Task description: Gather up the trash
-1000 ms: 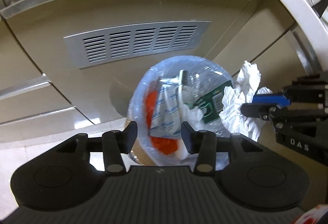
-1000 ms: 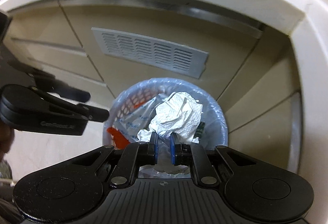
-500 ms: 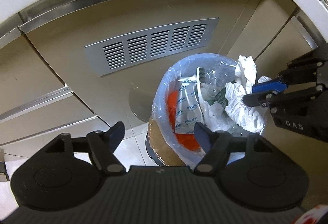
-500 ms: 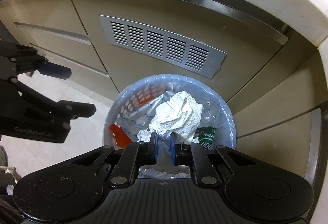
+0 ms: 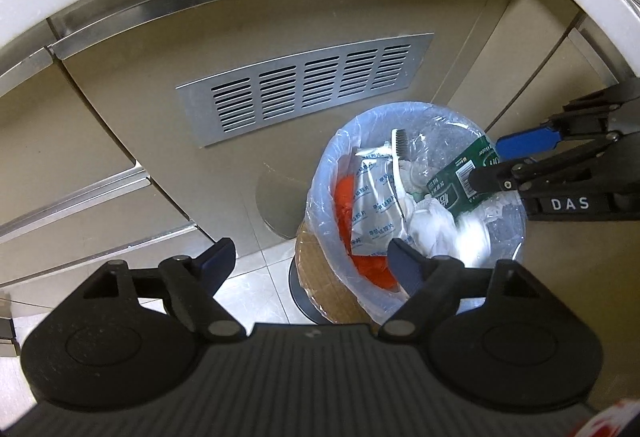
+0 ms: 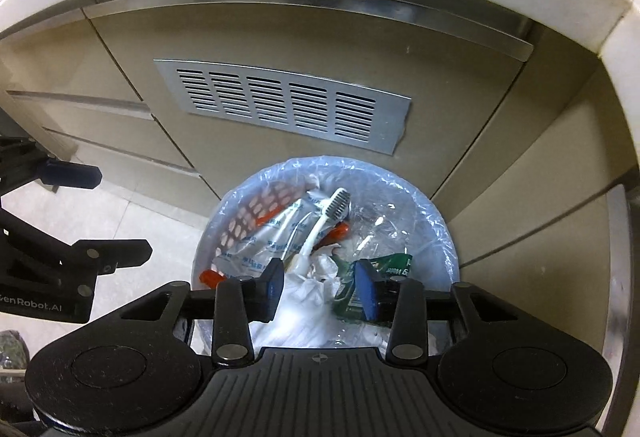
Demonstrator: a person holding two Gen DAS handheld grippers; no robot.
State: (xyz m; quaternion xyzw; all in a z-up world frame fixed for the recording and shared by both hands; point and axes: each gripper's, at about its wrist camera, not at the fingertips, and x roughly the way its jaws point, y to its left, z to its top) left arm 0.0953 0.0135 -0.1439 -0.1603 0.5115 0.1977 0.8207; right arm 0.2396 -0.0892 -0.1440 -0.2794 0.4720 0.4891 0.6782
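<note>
1 trash bin (image 6: 442,233) with a clear liner stands on the floor against the cabinet (image 6: 280,37), below 1 slotted vent (image 6: 280,109). In it lie 1 white toothbrush (image 6: 324,225), bristle head toward the cabinet and long axis running back to the camera, 1 crumpled tissue (image 6: 308,277), 1 green wrapper (image 6: 394,265) and 1 silver pouch (image 5: 370,205). The 2 grippers, left gripper (image 5: 310,257) and right gripper (image 6: 320,287), both hang spread wide and empty above the bin.

Right gripper (image 6: 320,287) spread, tissue (image 6: 308,277) dropped into bin (image 6: 436,221)
</note>
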